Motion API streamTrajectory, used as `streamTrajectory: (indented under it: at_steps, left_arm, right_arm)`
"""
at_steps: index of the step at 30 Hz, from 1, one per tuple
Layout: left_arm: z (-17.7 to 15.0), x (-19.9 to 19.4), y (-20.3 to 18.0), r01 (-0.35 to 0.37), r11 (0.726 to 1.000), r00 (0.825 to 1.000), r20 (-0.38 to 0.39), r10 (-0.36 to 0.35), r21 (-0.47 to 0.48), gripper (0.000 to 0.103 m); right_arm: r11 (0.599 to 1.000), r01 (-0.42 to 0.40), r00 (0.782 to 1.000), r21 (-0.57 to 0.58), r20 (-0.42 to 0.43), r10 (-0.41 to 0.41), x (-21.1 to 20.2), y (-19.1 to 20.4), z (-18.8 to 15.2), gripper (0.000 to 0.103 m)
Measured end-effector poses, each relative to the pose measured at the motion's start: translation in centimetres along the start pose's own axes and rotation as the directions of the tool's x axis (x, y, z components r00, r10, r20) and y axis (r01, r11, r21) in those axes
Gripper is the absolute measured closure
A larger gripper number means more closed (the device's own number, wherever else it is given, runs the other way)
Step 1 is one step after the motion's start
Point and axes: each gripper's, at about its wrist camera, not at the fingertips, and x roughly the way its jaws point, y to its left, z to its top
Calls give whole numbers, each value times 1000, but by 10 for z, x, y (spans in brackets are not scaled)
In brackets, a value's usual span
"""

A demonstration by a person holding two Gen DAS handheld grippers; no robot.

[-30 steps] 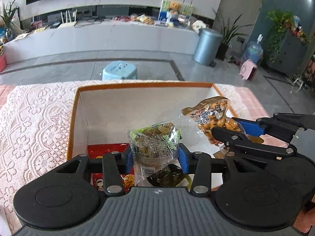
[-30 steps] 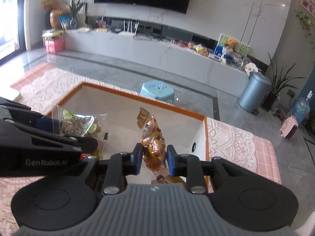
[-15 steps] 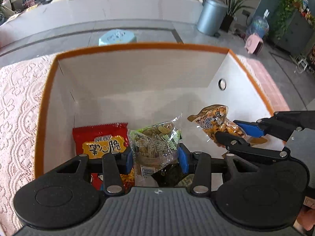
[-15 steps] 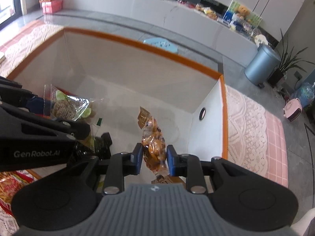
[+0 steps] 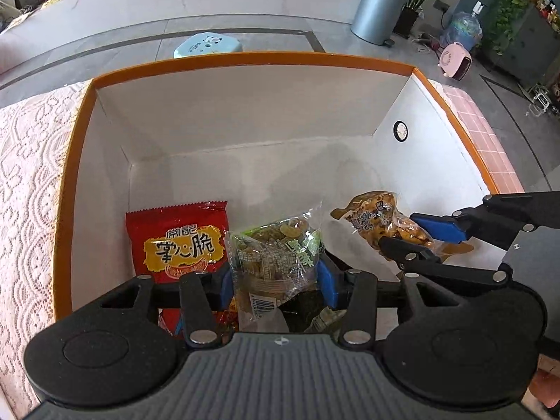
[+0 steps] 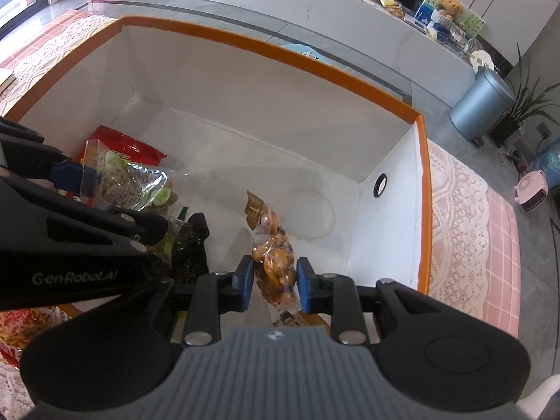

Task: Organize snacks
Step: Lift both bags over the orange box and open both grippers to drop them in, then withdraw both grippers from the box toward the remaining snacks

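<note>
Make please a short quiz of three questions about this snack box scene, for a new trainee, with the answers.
1. True or false: the red packet lies on the floor of the box.
2. Which packet sits between the fingers of the right gripper?
A. the green packet
B. the brown packet
C. the red packet
3. Fill in: the round hole is in the box's ____ wall, as the left wrist view shows it.

Key: 1 true; 2 B; 3 right.
</note>
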Motion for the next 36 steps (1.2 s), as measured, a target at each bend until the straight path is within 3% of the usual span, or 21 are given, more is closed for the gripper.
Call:
streamTrajectory:
  at_steps: [3,6,13,19,26,36]
  left_arm:
    - [1,-1,-2,-15,1000,1000,-5,15,19,49]
    - [1,-5,-5,-45,999,999,8,45,30,42]
    - [-1,-20,-9,-100,994,994,48,98,51,31]
    - [0,-37,-9,-88,995,994,71,85,38,31]
    - [-7,-66,-10,-85,996,987,136,82,18,30]
    - [-31,-114,-24,-66,997,976,210,58,34,30]
  right_arm:
    - [1000,-18,1000,15,4,18,-1,-3,1,79]
    - [999,-28,1000,26,1,28,-2,-5,2,78]
    - [999,-18,1000,32,11,18,-9,-4,2,60]
    - [998,-15,1000,57,16,14,-18,-8,1,42]
    - [997,11,998,78,61,-16,-42,-13,-2,31]
    - [991,-14,989,134,147,-6,-96,-14,-21,21]
